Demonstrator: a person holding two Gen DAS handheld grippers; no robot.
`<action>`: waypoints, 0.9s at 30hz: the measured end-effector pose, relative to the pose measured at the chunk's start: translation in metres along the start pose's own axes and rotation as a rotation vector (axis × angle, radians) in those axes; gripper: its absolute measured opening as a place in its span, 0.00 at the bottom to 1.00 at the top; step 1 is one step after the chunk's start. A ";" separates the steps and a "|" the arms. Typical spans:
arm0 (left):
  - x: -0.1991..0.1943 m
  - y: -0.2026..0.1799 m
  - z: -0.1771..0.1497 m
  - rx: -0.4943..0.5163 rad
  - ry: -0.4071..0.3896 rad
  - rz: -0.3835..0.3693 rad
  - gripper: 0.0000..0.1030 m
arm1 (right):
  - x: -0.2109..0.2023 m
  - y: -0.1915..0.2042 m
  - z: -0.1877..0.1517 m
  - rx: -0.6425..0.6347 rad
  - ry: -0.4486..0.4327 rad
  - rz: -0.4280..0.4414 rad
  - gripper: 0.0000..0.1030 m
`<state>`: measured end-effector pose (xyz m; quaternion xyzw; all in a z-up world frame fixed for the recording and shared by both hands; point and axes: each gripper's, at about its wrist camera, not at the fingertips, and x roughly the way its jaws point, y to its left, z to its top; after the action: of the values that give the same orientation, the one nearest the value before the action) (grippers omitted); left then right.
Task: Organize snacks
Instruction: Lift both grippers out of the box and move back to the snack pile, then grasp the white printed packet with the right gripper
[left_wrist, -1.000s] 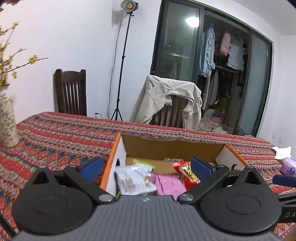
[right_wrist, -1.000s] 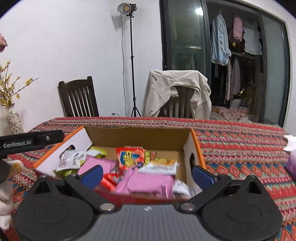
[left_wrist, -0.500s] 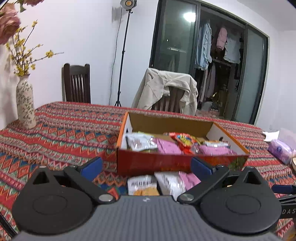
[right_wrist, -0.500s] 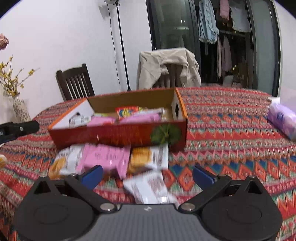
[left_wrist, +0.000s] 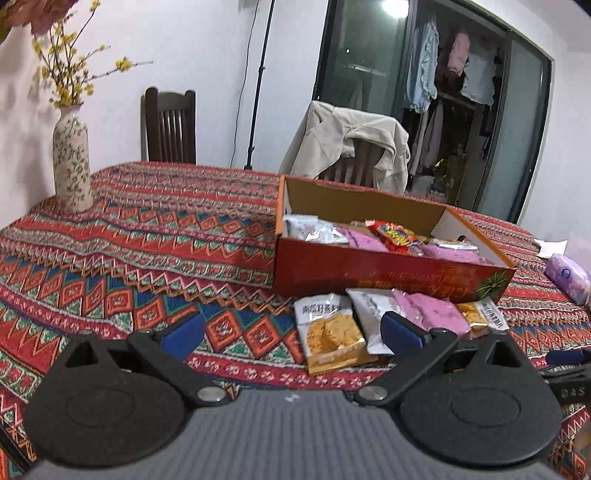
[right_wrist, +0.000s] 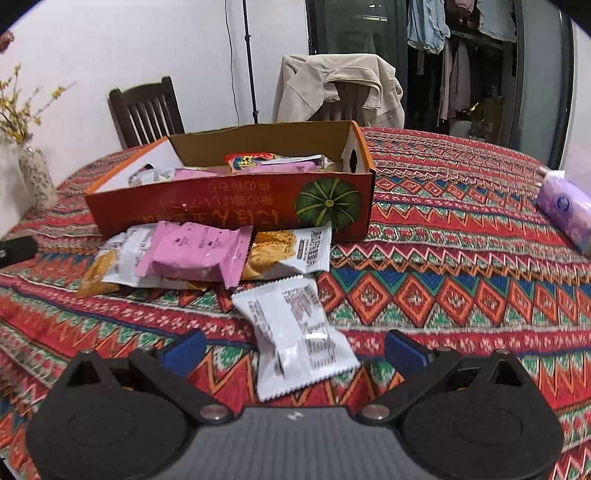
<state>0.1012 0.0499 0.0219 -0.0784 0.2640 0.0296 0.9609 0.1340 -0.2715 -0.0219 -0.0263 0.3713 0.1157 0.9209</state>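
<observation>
an open red cardboard box (right_wrist: 229, 206) of snack packets sits on the patterned tabletop (right_wrist: 461, 266). more packets lie just in front of it, including a white packet (right_wrist: 299, 336) nearest the right gripper (right_wrist: 293, 350). both the right and left gripper (left_wrist: 291, 332) have jaws spread wide, holding nothing.

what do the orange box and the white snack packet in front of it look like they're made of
Orange box: apparently printed cardboard, since the inside walls are plain brown and matte, the outside smooth and printed. White snack packet: likely thin plastic film, as it looks glossy and crinkled, with serrated sealed ends.
</observation>
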 end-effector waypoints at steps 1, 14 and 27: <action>0.001 0.001 -0.001 0.000 0.008 0.000 1.00 | 0.006 0.001 0.002 -0.009 0.013 -0.015 0.97; 0.015 0.007 -0.005 -0.033 0.061 -0.045 1.00 | 0.017 0.006 0.008 -0.057 0.033 0.023 0.64; 0.033 0.006 0.008 -0.036 0.063 -0.041 1.00 | -0.025 0.025 0.020 -0.120 -0.172 0.042 0.38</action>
<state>0.1335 0.0573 0.0110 -0.1021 0.2920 0.0120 0.9509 0.1239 -0.2496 0.0106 -0.0637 0.2836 0.1587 0.9436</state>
